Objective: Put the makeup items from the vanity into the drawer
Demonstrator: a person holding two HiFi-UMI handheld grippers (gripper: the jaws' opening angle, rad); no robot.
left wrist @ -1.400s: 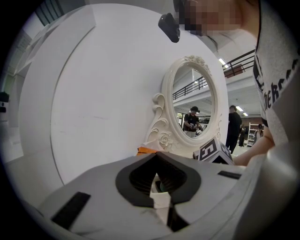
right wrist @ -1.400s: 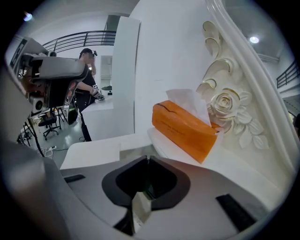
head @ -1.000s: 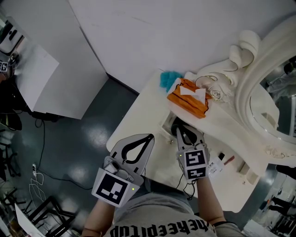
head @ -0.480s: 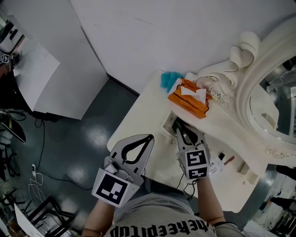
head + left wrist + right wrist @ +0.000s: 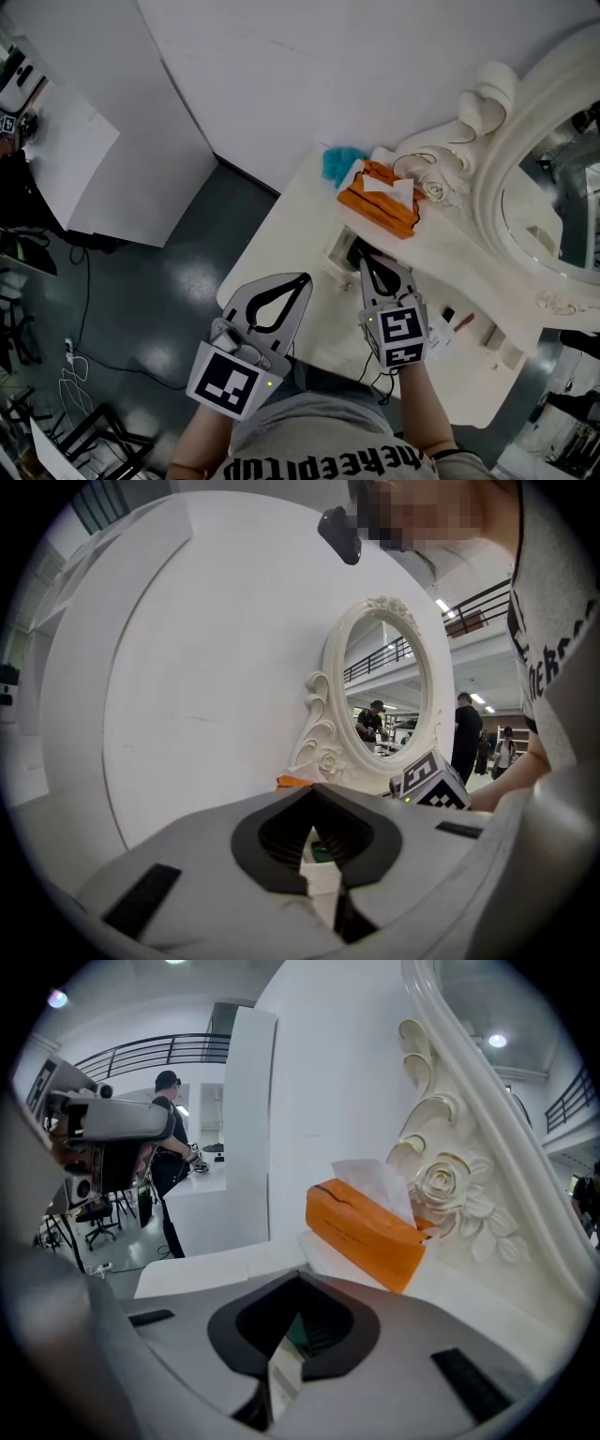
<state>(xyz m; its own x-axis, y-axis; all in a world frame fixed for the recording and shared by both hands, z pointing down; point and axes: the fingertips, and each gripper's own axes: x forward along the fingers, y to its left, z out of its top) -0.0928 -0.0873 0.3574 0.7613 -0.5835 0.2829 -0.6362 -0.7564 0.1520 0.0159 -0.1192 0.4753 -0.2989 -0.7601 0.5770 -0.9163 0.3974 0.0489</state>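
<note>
small dark and pink makeup items [image 5: 457, 321] on the white vanity [image 5: 286, 239] top

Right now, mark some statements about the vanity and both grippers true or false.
1. An orange tissue box stands on the vanity close to the carved mirror frame. True.
2. The left gripper has its jaws spread wide apart. False: its jaws are together, with nothing held between them.
3. A teal fluffy item lies beside the tissue box, on the side toward the wall. True.
4. The right gripper is clamped on the tissue box. False: its jaws are together and the box stands ahead of it, apart from the jaws.
</note>
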